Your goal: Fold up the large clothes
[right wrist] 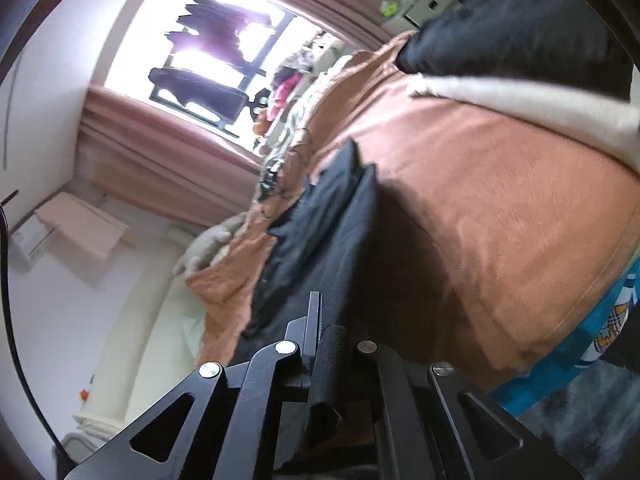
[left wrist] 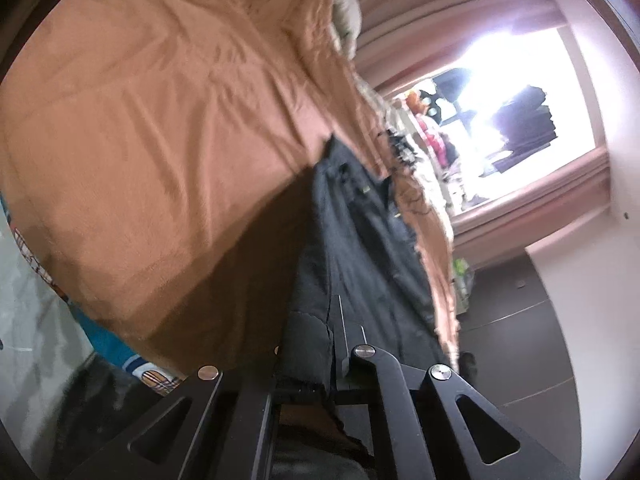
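A large black garment lies on an orange-brown blanket that covers the bed. In the left wrist view my left gripper is shut on a bunched edge of this garment, and the cloth stretches away from the jaws toward the window. In the right wrist view my right gripper is shut on another edge of the black garment; a roll of dark fabric sticks out between its fingers. The pinched edges hang lifted above the blanket, casting a dark shadow on it.
A bright window with pink curtains and dark clothes hanging outside faces the bed. A pile of colourful items sits at the bed's far end. Cream fabric, a teal patterned sheet and dark floor tiles border the blanket.
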The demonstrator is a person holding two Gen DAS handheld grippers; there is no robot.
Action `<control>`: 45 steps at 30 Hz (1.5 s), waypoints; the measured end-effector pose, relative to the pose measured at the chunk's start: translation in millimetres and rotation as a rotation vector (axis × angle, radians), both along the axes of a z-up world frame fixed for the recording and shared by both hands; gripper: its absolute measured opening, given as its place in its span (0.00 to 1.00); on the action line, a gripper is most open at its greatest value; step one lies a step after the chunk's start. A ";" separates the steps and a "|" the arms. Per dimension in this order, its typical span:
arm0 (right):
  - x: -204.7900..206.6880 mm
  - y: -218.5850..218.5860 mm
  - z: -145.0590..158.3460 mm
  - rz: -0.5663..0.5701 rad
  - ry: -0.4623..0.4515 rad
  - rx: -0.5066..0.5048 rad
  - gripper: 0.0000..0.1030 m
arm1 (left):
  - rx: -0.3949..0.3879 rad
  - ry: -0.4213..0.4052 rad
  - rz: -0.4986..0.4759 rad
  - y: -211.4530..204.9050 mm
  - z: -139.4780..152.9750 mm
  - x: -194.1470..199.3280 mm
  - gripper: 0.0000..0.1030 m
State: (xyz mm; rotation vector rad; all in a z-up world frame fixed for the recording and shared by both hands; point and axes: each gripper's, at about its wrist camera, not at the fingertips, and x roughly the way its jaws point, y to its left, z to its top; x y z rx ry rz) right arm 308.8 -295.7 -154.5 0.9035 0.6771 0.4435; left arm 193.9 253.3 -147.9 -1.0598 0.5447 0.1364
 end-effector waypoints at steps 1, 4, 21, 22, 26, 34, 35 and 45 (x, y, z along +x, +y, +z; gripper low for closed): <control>-5.3 -0.6 5.5 0.001 -0.008 0.003 0.03 | 0.003 -0.012 -0.001 -1.1 5.1 -4.6 0.01; -27.3 -3.3 23.4 0.007 -0.042 0.005 0.03 | 0.015 -0.053 -0.004 -5.6 26.4 -26.1 0.01; -140.1 -12.1 103.0 0.072 -0.205 -0.046 0.03 | 0.039 -0.216 0.014 -20.8 89.5 -148.1 0.01; -144.5 -11.9 108.3 0.077 -0.215 -0.048 0.03 | 0.041 -0.225 0.017 -20.4 93.2 -152.0 0.01; -155.4 -11.7 127.1 0.089 -0.256 -0.049 0.03 | 0.053 -0.267 0.022 -21.1 111.5 -169.1 0.01; -133.1 -9.5 157.3 0.094 -0.276 -0.008 0.03 | 0.086 -0.305 0.007 -15.8 148.3 -152.9 0.01; -126.8 -8.6 159.8 0.100 -0.275 0.004 0.03 | 0.089 -0.303 0.005 -14.6 151.3 -149.1 0.01; -42.4 20.4 177.3 0.080 -0.254 0.002 0.03 | 0.171 -0.200 -0.020 13.3 181.8 -63.8 0.02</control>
